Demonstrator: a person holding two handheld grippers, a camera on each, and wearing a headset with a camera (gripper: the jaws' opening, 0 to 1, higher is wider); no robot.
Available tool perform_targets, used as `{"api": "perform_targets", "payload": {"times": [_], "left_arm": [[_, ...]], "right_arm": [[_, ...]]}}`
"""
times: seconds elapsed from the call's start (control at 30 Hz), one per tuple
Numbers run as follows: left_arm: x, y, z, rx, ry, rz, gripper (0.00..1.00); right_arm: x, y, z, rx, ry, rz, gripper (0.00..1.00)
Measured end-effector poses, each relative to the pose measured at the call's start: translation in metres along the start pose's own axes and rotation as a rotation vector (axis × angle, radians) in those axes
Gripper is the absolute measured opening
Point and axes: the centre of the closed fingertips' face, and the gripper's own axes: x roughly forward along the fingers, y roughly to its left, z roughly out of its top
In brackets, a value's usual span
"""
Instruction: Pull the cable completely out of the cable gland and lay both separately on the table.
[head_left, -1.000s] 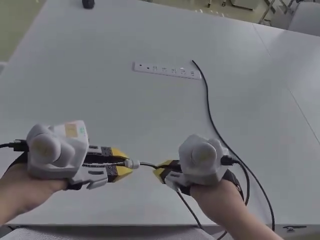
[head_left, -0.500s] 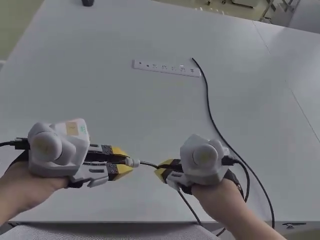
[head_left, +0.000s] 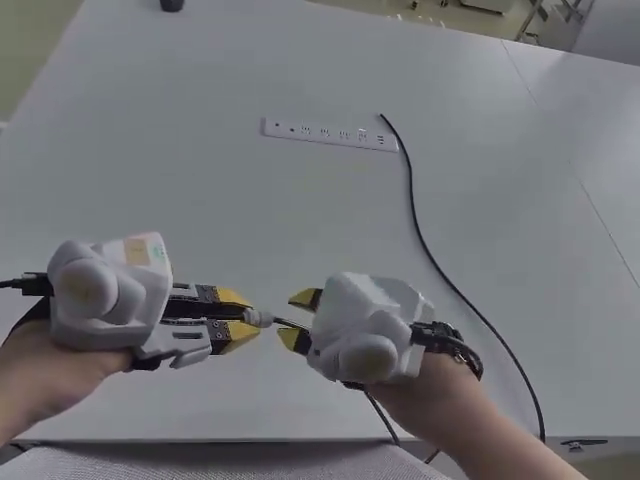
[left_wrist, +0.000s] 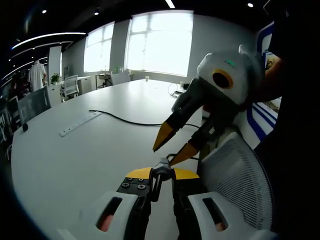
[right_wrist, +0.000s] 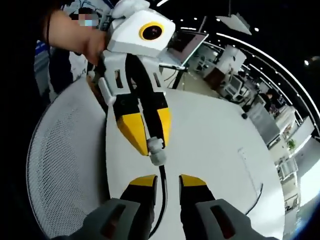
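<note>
My left gripper (head_left: 245, 320) is shut on the small grey-white cable gland (head_left: 260, 320), just above the table's near edge. A thin black cable (head_left: 284, 324) leaves the gland toward my right gripper (head_left: 297, 320), whose yellow jaws stand open, one above and one below the cable. In the right gripper view the cable (right_wrist: 161, 192) runs down between my right gripper's (right_wrist: 167, 181) parted tips, and the gland (right_wrist: 156, 151) sits in my left gripper (right_wrist: 153, 144). The left gripper view has the gland (left_wrist: 162, 166) pinched in my left gripper (left_wrist: 162, 174), with my open right gripper (left_wrist: 164, 155) close behind it.
A white power strip (head_left: 330, 134) lies mid-table. Its black cord (head_left: 420, 230) curves to the near right edge. A dark object (head_left: 172, 5) sits at the far edge. A white mesh chair (left_wrist: 235, 170) stands beside the table.
My right gripper has opened, letting go of the cable, and has rolled and shifted slightly left toward the gland. The left gripper still holds the gland in place.
</note>
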Motion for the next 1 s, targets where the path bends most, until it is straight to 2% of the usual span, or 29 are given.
{"api": "perform_targets", "payload": {"times": [0.07, 0.17, 0.4, 0.53, 0.8, 1.0], "left_arm": [[0.000, -0.001, 0.000, -0.001, 0.005, -0.002, 0.15], [0.000, -0.002, 0.000, 0.002, 0.006, -0.002, 0.15], [-0.001, -0.004, 0.000, -0.004, 0.001, 0.001, 0.15], [0.000, -0.005, -0.001, -0.001, 0.005, 0.002, 0.15], [-0.002, -0.004, -0.001, -0.012, -0.009, 0.013, 0.15], [-0.004, -0.003, -0.001, -0.022, -0.018, 0.020, 0.15]], "right_arm": [[0.002, 0.002, 0.003, 0.011, -0.021, 0.007, 0.11], [0.003, 0.002, 0.003, 0.007, -0.018, 0.016, 0.10], [0.004, 0.004, 0.002, 0.014, -0.025, 0.039, 0.01], [0.004, 0.006, 0.001, 0.024, -0.030, 0.040, 0.00], [0.003, 0.002, -0.002, 0.122, -0.027, 0.034, 0.00], [0.003, -0.001, -0.013, 0.208, -0.009, 0.033, 0.00]]}}
